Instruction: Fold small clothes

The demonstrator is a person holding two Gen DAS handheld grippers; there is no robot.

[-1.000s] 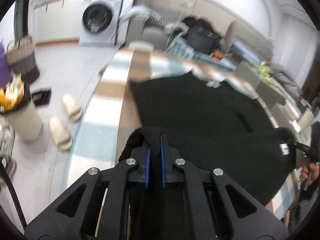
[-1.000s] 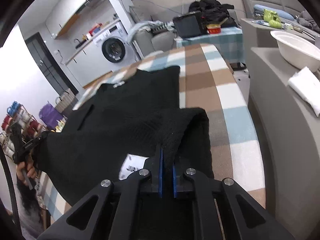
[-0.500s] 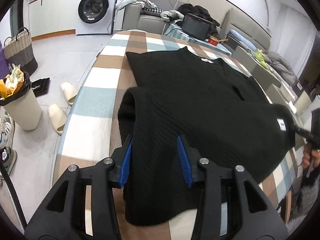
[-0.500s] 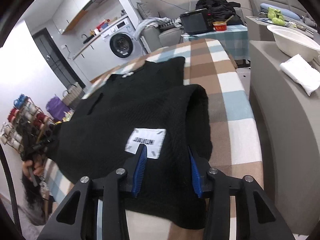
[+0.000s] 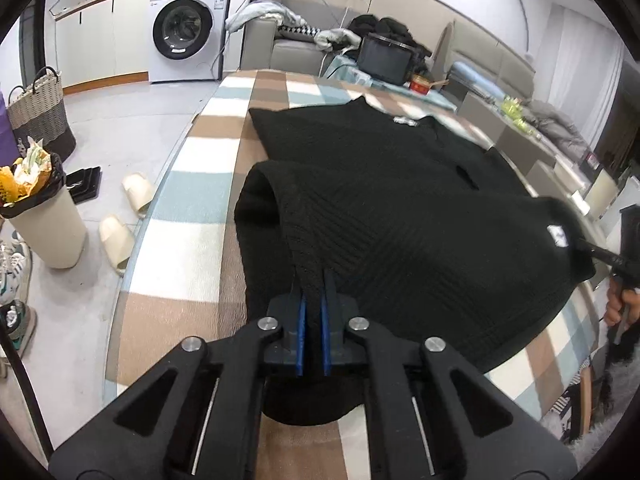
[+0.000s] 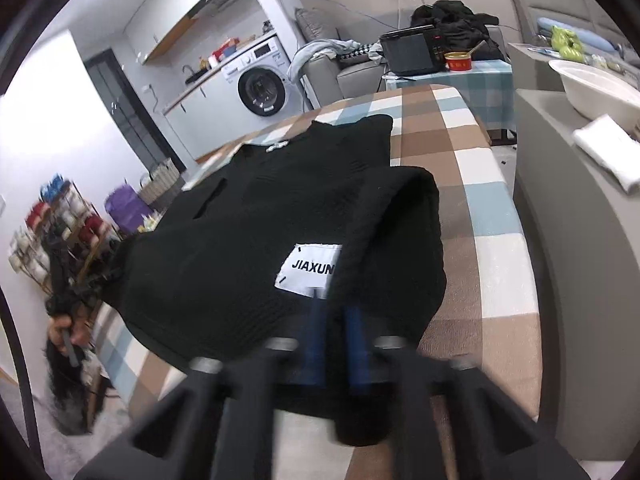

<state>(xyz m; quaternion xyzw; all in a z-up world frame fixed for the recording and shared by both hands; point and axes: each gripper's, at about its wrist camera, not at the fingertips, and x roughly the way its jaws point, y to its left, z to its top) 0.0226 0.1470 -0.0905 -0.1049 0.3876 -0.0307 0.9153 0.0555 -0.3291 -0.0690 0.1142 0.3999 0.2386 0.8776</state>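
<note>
A black knit sweater lies on a checked tablecloth, its near part doubled back over the body. My left gripper is shut on a pinched ridge of the sweater's near left fold. In the right wrist view the sweater shows a white JIAXUN label. My right gripper is blurred and nearly closed on the sweater's near right fold, beside the label. The right gripper also shows at the far right of the left wrist view, at the sweater's corner.
The table edge runs along the left, with slippers and a full bin on the floor. A washing machine and sofa stand behind. A grey counter with a white bowl flanks the right.
Both grippers opened and let go of the sweater's lifted edge half a second ago. They have now closed again on the fold lower down, near the table's front edge.
</note>
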